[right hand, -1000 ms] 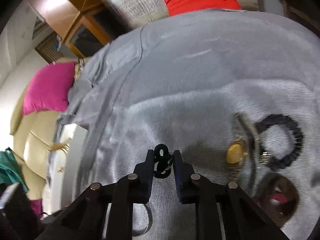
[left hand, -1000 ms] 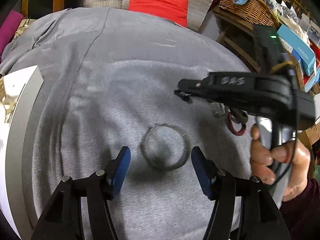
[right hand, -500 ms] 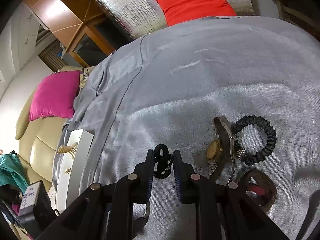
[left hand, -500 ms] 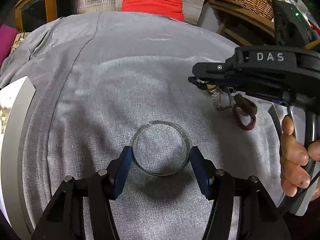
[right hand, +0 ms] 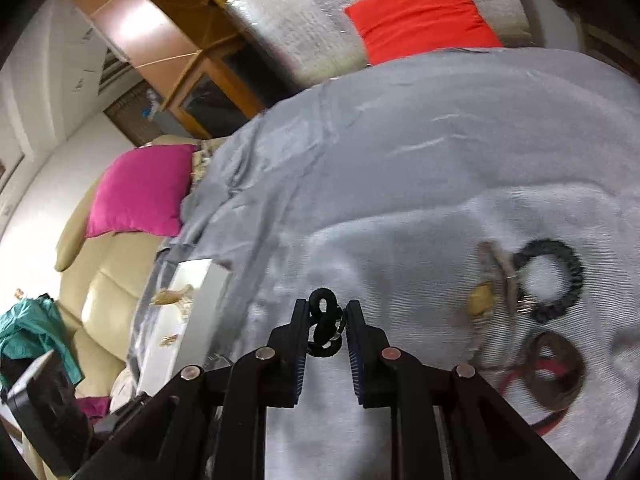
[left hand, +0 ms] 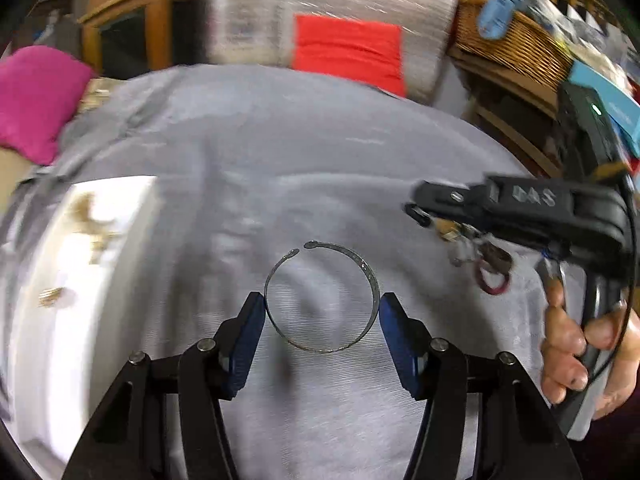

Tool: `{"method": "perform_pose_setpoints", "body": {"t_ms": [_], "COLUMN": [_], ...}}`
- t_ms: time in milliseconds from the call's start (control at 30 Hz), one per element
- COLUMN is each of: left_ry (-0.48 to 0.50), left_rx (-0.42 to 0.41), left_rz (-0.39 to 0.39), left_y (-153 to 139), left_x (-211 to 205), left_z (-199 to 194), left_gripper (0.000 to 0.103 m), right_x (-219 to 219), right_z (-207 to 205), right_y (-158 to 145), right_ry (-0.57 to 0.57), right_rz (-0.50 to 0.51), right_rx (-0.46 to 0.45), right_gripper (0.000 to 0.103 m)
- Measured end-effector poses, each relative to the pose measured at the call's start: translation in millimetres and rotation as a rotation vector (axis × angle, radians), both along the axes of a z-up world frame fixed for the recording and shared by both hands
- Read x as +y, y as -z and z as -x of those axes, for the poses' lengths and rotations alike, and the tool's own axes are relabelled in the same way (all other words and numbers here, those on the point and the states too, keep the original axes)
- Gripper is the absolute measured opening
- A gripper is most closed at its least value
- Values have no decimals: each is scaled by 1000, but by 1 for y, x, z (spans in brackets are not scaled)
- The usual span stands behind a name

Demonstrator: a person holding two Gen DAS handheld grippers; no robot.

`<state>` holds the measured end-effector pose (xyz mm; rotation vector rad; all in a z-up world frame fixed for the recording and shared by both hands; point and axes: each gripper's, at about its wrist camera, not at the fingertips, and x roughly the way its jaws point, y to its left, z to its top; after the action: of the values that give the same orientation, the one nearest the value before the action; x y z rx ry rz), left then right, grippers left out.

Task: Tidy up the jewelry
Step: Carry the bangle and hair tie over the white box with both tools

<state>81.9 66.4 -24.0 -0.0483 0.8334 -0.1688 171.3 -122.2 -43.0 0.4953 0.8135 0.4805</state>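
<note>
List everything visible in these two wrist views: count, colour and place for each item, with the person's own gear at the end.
Open bangle: 1, silver, between the left gripper's pads.
Twisted black piece: 1, clamped in the right gripper.
Beaded bracelet: 1, black, on the cloth at right.
Wristwatch: 1, gold face, beside that bracelet; blurred.
Dark ring with red: 1, on the cloth near the watch; too blurred to name.
White tray: 1, left edge of the cloth, holding small gold pieces.
Grey cloth: 1, covers the work surface.
Red cushion: 1, behind.
Pink cushion: 1, on the beige sofa.
Wicker basket: 1, top right.
Left gripper: black, blue pads.
Right gripper: black.
Right hand: on its handle.
</note>
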Motion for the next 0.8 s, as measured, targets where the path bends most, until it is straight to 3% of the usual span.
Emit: {"method": "perform_pose_setpoints", "body": {"t_ms": [100,200,400,600,800], "left_ry": [-115,-261,-443,-503,-528], "left_rx": [-38,-80,7,100,228], "left_rz": [-1,-65,-26,27,109], "left_y": [-18,-29,-15,13,40], "left_x": [36,77,163,197,211], "left_z": [15,32,42,33,28], "left_gripper": [60,60,60,60,60], "right_x": [23,66,157,231,280], "right_z": [9,21,32,21,-5], "right_y": [-10,-22,-34,-37,-22], "right_ry": [-50,-134,-288,-367,-404], "right_rz": [-14,-18,6,63,109], "right_rx": [-31,-65,-87,-72,-2], "right_gripper": [20,20,20,20,21]}}
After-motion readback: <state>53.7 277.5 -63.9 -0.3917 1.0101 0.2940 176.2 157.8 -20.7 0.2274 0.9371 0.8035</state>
